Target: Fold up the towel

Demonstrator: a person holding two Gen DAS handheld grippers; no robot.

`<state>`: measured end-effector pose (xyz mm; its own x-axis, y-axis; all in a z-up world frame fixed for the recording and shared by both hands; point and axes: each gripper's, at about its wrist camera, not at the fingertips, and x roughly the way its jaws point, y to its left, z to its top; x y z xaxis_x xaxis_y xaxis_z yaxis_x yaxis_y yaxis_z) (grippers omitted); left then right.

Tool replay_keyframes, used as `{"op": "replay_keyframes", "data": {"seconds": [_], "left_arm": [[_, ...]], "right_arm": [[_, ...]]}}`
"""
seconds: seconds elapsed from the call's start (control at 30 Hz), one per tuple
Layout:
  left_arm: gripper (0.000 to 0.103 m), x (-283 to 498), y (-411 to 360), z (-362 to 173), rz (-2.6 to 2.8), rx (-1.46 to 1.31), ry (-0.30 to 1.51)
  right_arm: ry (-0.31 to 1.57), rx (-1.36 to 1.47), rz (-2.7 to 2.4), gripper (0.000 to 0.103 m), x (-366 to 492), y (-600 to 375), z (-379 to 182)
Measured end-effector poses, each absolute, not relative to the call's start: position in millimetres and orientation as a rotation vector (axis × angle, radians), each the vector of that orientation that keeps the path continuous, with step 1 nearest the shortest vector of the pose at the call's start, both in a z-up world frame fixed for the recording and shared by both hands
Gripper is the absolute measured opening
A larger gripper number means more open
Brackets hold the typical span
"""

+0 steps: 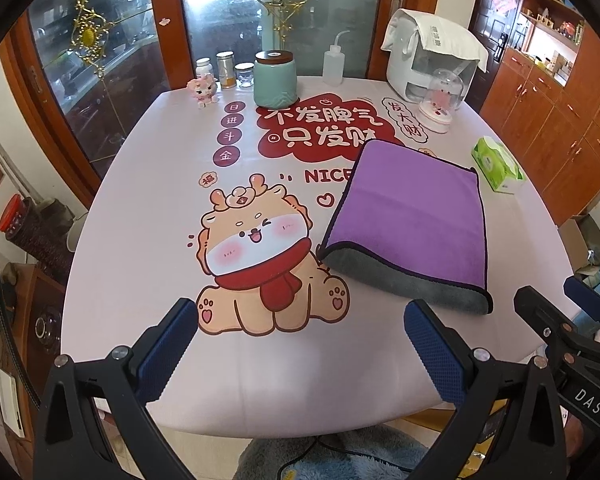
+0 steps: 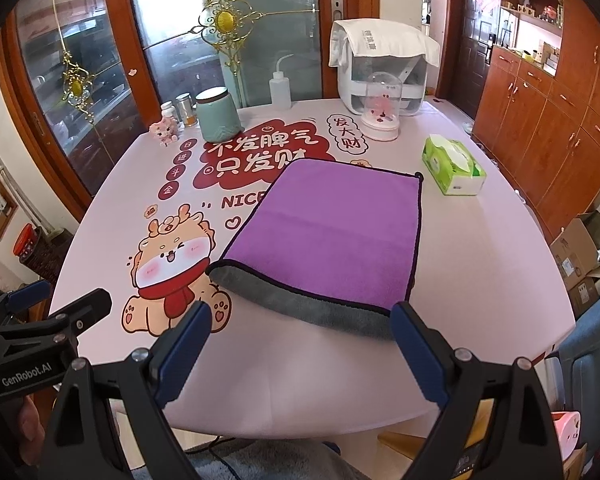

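A purple towel (image 1: 412, 216) with a grey underside lies folded flat on the pink printed tablecloth (image 1: 148, 240); its grey lower layer sticks out along the near edge. It also shows in the right wrist view (image 2: 336, 232). My left gripper (image 1: 300, 320) is open and empty, above the near table edge, left of the towel. My right gripper (image 2: 302, 324) is open and empty, just in front of the towel's near edge. The left gripper also shows in the right wrist view (image 2: 60, 300), and the right gripper in the left wrist view (image 1: 560, 300).
A green tissue box (image 2: 454, 168) sits right of the towel. At the back stand a teal jar (image 2: 218, 116), a squeeze bottle (image 2: 280, 88), small jars (image 2: 184, 110), a pink figurine (image 2: 164, 130), a glass dome (image 2: 382, 106) and a white appliance (image 2: 380, 64). Wooden cabinets (image 2: 540, 112) stand at right.
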<state>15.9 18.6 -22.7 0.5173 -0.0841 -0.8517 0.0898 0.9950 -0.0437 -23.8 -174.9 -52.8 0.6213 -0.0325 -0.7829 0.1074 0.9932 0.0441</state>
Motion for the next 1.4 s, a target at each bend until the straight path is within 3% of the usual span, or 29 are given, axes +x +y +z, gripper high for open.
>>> {"op": "replay_keyframes", "data": {"seconds": [1.4], "left_arm": [[0.102, 81, -25, -72, -0.355, 0.206, 1.052]], "right_arm": [[0.983, 0.187, -0.299, 0.092, -13, -193, -91]]}}
